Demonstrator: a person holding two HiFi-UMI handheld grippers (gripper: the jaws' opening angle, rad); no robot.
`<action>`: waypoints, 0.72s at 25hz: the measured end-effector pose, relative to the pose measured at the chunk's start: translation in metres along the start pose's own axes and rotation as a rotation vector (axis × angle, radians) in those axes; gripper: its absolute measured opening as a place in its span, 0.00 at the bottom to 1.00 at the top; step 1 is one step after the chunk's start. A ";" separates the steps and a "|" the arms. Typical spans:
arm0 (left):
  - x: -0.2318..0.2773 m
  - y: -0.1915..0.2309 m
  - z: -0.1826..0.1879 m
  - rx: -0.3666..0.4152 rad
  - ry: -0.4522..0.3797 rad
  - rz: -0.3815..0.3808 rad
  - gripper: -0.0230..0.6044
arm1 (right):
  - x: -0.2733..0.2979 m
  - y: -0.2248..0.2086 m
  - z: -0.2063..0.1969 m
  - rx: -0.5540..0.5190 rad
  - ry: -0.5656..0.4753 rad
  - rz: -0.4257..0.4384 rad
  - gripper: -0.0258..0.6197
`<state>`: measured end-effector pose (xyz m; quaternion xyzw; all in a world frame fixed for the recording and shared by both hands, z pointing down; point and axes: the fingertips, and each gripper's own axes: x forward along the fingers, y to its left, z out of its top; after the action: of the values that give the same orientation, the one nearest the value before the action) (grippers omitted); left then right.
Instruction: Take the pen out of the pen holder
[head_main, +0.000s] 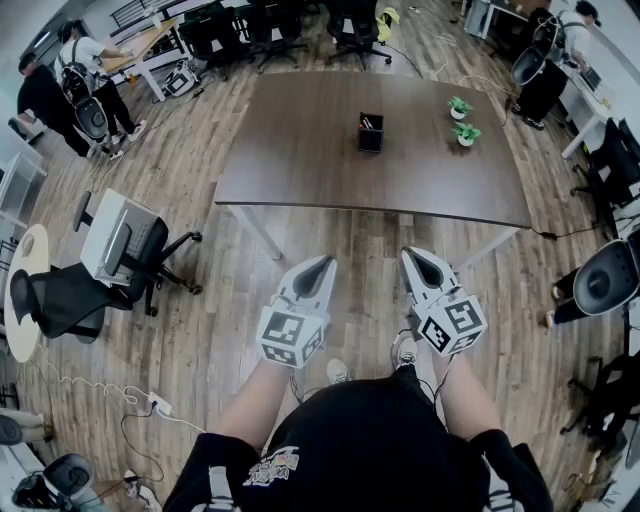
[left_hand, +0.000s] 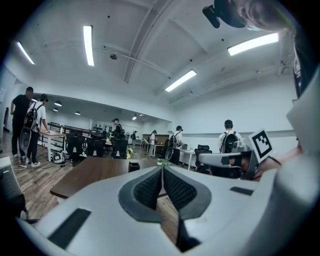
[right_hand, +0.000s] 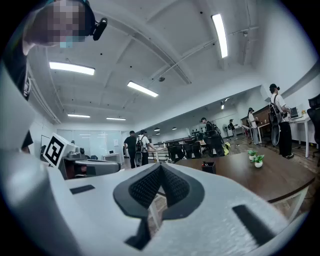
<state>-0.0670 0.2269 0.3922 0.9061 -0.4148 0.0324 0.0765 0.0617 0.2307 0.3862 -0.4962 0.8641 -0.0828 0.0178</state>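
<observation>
A black pen holder stands near the middle of a dark brown table, with pens sticking up in it. The holder also shows small and far off in the left gripper view as the pen holder and in the right gripper view as the pen holder. My left gripper and my right gripper hang side by side over the wooden floor, well short of the table's near edge. Both are shut with nothing between the pads.
Two small potted plants sit on the table's right part. A grey office chair stands to the left on the floor. People stand at the far left and far right. More chairs line the far side.
</observation>
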 end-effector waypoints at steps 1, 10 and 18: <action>0.000 0.001 0.000 0.000 0.000 0.000 0.06 | 0.001 0.000 0.000 -0.001 0.002 0.000 0.05; -0.004 0.009 -0.001 -0.006 -0.012 0.001 0.06 | 0.009 0.010 0.004 -0.006 -0.015 0.021 0.05; -0.003 0.012 -0.003 0.003 -0.011 -0.010 0.09 | 0.009 0.012 0.011 -0.037 -0.036 0.004 0.13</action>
<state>-0.0780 0.2220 0.3960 0.9085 -0.4105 0.0277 0.0730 0.0480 0.2281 0.3738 -0.4959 0.8661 -0.0579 0.0243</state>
